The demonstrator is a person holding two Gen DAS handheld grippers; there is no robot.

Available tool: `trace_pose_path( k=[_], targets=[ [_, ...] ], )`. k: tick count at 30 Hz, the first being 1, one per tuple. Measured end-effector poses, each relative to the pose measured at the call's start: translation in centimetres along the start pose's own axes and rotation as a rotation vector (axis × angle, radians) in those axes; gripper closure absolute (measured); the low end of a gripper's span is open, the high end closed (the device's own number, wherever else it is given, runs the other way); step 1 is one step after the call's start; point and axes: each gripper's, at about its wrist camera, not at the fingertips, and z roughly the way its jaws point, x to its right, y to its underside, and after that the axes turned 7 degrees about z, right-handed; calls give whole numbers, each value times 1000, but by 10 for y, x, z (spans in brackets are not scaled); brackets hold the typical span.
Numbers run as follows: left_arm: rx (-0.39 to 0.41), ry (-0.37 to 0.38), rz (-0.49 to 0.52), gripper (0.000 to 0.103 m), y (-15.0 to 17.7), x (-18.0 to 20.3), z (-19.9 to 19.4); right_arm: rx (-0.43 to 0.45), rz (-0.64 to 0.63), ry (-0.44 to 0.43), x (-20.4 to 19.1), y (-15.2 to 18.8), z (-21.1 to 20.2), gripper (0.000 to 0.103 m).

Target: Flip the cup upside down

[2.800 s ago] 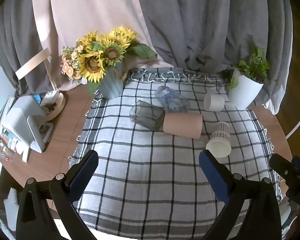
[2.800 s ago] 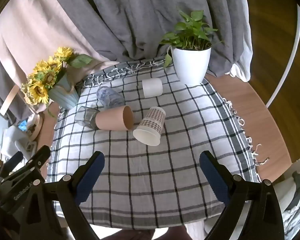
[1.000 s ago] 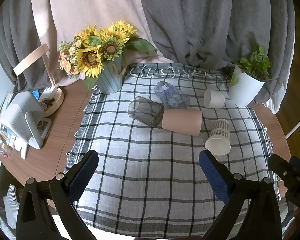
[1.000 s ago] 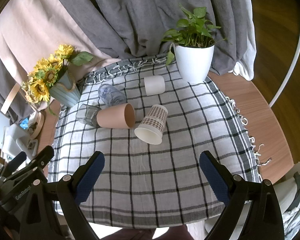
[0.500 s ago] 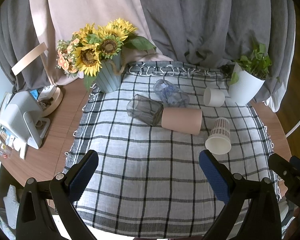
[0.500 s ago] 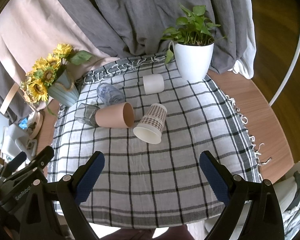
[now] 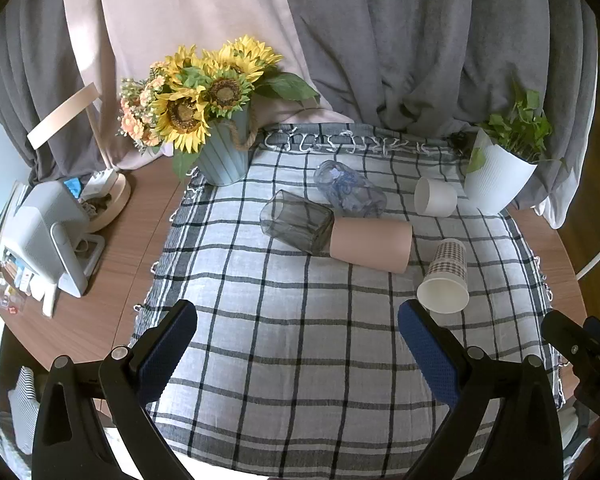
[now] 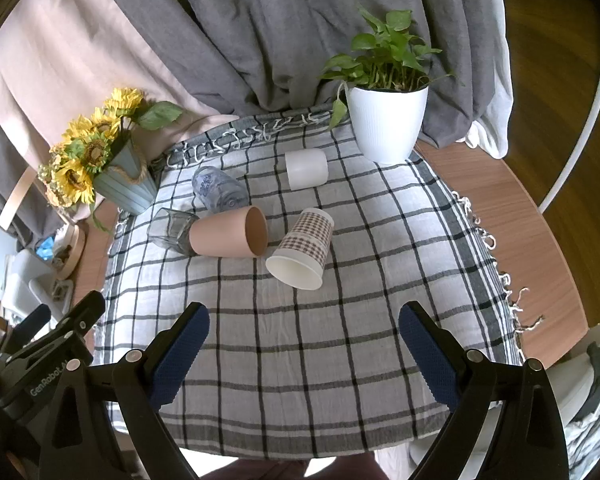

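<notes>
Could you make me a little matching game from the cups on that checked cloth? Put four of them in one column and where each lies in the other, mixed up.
Things:
1. pink cup
2. plaid paper cup
3. white cup
4. grey glass

Places:
A. nearest the white plant pot
B. on its side in the middle, its base touching the grey glass
C. nearest the camera, with its open mouth turned this way
D. on its side, farthest to the left of the four

Pairs: 1-B, 2-C, 3-A, 4-D
</notes>
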Motion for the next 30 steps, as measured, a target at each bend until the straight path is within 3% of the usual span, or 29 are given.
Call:
trace_pose_path(
  k=[15,30],
  targets=[
    [-20,-4,-18,0,0,-8,9,-13,-16,-2,-6,-2,7,7],
    [-113,-97,-193,0,2,-60,50,-78,-241,-51,-70,-29,60,7]
  ],
)
